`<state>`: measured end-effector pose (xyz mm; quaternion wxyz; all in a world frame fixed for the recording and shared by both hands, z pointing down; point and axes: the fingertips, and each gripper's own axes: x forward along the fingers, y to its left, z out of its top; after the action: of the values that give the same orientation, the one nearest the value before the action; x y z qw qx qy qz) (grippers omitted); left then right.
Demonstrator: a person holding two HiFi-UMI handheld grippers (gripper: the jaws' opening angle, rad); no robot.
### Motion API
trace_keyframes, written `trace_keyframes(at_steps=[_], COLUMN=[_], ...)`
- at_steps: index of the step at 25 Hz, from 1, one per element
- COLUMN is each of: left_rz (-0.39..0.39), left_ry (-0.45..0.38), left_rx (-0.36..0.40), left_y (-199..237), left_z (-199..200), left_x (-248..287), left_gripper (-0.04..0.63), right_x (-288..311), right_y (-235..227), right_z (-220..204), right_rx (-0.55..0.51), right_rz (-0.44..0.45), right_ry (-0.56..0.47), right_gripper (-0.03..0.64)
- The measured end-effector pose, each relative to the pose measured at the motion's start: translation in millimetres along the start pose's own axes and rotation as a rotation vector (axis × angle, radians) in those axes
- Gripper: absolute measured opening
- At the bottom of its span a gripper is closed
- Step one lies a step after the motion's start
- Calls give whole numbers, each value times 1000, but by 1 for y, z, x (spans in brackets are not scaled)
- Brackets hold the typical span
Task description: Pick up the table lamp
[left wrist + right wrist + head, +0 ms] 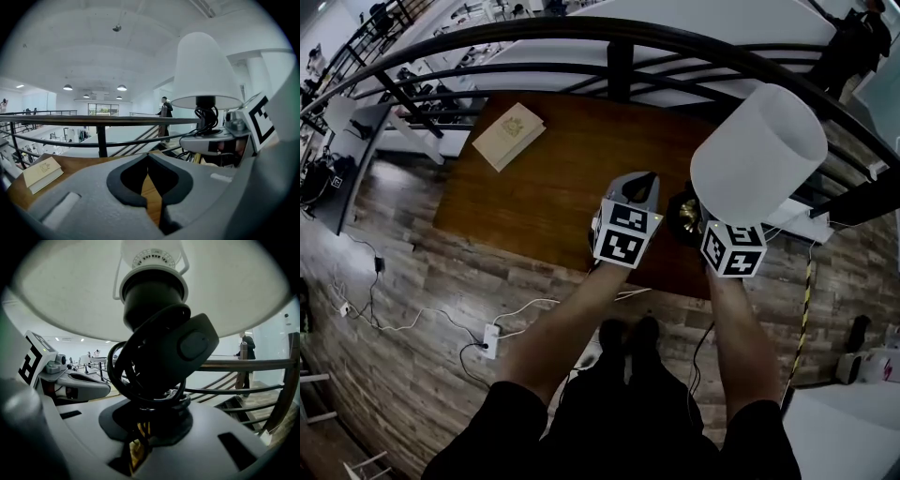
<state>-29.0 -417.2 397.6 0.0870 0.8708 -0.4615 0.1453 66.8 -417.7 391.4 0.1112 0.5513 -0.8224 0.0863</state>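
Note:
The table lamp has a white shade (759,155) and a dark, brass-toned base (684,216). It hangs tilted above the right end of the wooden table (544,187). My right gripper (701,225) is shut on the lamp's stem under the shade. In the right gripper view my right gripper (145,427) clamps the stem just below a black coiled cord with a switch (194,343), under the socket (152,287). My left gripper (642,183) is beside the lamp on its left, shut with nothing in it; its pads (140,192) meet. The shade (204,70) appears at the upper right of the left gripper view.
A pale book (508,134) lies at the table's far left corner. A black metal railing (619,56) runs close behind the table, with a lower hall beyond. White cables and a power strip (490,339) lie on the wood floor. A person (165,112) stands far off.

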Motion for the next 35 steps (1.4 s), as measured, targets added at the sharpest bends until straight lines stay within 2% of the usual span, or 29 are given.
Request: trace_keyframes(at_steps=[10,14,25,35], left_rz=[30,53,71,91], left_ry=[-3,-1,-4,-24], left_rx=[-43,-25,-70,-43], left_y=[-27,-30,-36,-31], left_z=[18,30,50,69], left_x=[-44,-45,-53,-59], left_gripper=[8,8,8,8], right_x=[-40,-45,-62,-65], right_y=[20,19,15,14], right_z=[16,26,55,69], right_rx=[6,23,33,43], right_rz=[77,99,115,126], right_ry=[9,7,-10,-22], right_gripper=[64,64,64,64])
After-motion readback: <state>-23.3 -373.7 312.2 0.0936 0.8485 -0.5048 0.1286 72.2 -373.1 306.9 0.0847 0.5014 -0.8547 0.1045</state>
